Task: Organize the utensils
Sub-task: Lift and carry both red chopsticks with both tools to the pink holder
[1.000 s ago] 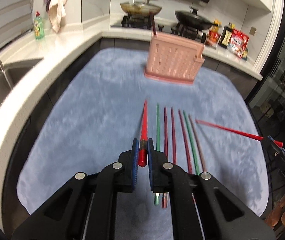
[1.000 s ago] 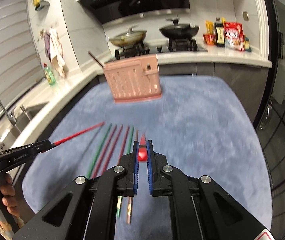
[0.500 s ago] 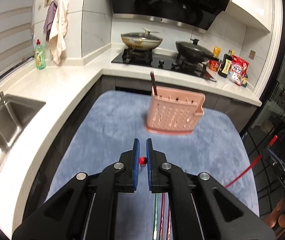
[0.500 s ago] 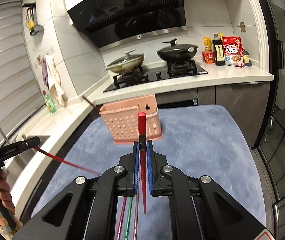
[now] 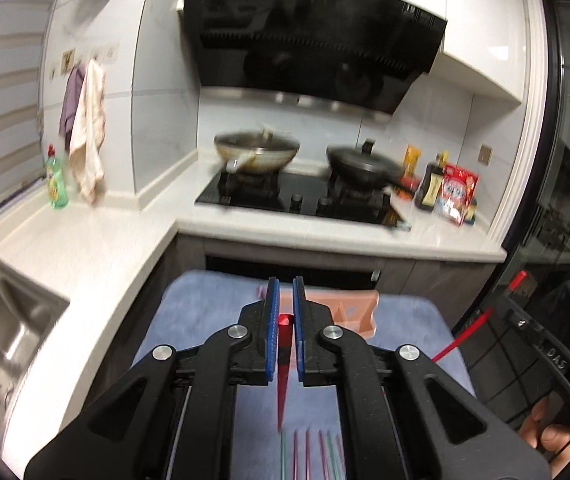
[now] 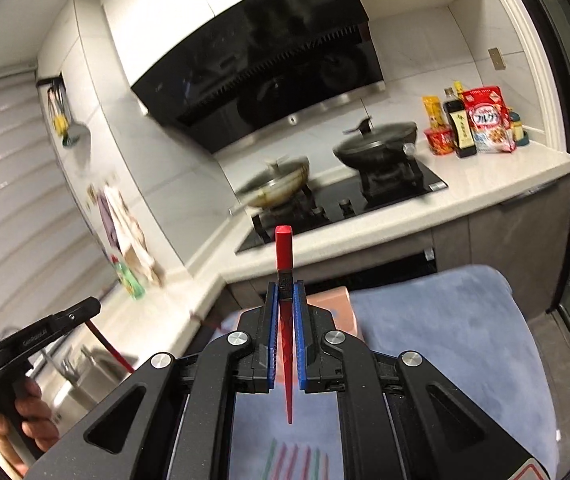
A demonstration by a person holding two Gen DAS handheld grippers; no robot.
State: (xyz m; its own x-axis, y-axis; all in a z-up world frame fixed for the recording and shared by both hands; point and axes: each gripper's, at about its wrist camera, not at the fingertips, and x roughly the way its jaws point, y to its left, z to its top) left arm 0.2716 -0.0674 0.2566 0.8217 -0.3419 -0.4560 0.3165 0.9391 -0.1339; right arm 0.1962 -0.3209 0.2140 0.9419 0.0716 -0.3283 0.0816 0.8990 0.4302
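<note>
My left gripper (image 5: 284,292) is shut on a red chopstick (image 5: 283,364) held upright, tip pointing down over the blue mat (image 5: 205,296). My right gripper (image 6: 285,294) is shut on another red chopstick (image 6: 283,248), also upright, its thick end sticking up above the fingers. The pink utensil basket (image 5: 349,308) stands on the mat just beyond both grippers, mostly hidden by them; it also shows in the right wrist view (image 6: 331,300). Several green and red chopsticks (image 5: 313,456) lie in a row on the mat below.
A white counter (image 5: 85,248) wraps the left and back. A sink (image 5: 1,320) sits at the left. A stove holds a wok (image 5: 257,152) and a black pan (image 5: 361,164). Bottles and packets (image 5: 445,192) stand at the back right. A glass door (image 5: 565,200) is on the right.
Both grippers have lifted their red chopsticks off the mat and tilted them upright. Both views have swung up from the mat toward the stove, closing in on the pink basket.
</note>
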